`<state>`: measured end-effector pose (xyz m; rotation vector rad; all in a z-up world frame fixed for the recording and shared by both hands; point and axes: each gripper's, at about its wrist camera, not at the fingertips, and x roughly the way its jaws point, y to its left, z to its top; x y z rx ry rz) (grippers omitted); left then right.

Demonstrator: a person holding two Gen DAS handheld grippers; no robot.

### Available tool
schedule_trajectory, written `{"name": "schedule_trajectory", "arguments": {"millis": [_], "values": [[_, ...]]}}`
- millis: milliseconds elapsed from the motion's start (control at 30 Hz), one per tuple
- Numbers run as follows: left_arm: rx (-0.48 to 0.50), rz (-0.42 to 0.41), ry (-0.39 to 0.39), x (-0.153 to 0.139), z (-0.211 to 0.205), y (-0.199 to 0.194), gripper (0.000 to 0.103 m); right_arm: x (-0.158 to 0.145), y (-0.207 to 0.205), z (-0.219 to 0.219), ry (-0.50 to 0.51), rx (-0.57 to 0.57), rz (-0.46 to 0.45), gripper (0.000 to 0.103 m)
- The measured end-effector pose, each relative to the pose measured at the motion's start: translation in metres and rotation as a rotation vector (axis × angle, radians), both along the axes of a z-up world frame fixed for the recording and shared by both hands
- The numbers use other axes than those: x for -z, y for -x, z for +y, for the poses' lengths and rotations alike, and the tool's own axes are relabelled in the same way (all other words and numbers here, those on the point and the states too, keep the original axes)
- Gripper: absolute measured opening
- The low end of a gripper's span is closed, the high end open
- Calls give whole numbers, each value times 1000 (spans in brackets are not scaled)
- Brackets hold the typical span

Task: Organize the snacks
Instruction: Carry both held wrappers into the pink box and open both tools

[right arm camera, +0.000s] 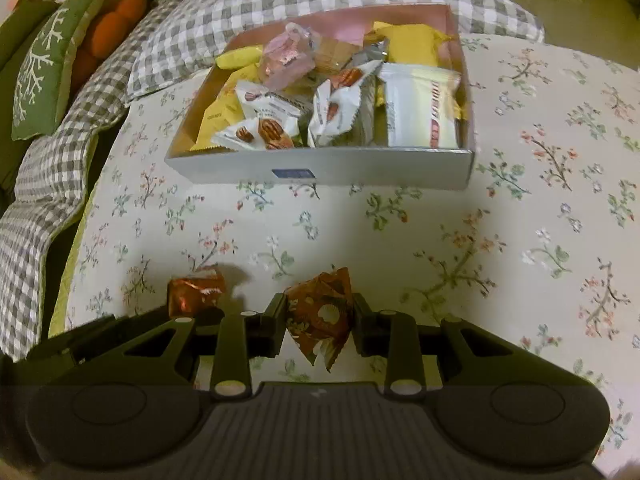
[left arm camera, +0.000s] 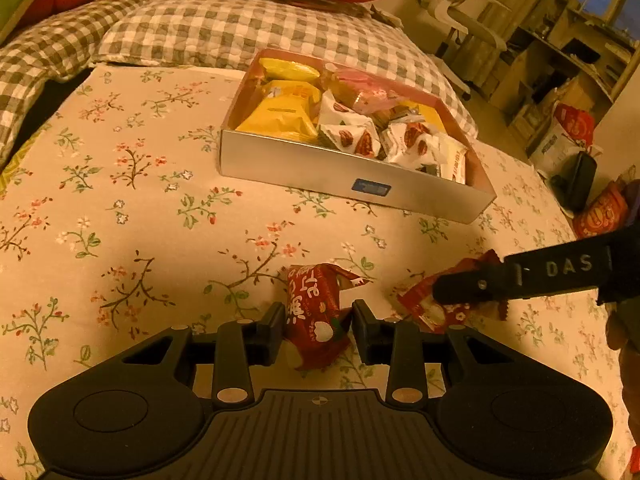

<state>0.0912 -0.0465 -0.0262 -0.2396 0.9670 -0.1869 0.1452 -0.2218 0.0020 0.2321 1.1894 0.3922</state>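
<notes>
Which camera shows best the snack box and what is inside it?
The right wrist view: the snack box lies square ahead, contents plain. The left wrist view shows the box at an angle.

Warm, dim orange light on the left view; both sharp, edges bowed by fisheye
</notes>
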Motion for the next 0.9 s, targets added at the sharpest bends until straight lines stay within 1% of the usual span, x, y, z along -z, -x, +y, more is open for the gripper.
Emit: {"name": "schedule_trajectory", "arguments": {"millis": [133,267,433,533,733,800,900], "values": [[20,-19,-2,-11,-8,1,33,-10,3,-9,-33,5,-13,30],[40,-56,-8,-26,-15,-1,33,-25,1,-19,-82,28,-45,30],[43,-92,-37,-41,-14,-15,33,-35,-6,-29,-124,75,-90,30],[24,-100,-41,-44,-7,-31,33,-38,-15,-37,-146,127,-117,30],[14,-159,-72,-56,-3,-66,33,-41,-32,-48,-173,198,-170,30],[18,-172,-71,-56,-5,-81,33,-40,-40,-50,-176,217,-184,30],[44,-194,-91,-55,-14,-99,33,-39,-56,-53,-179,244,-193,30]]}}
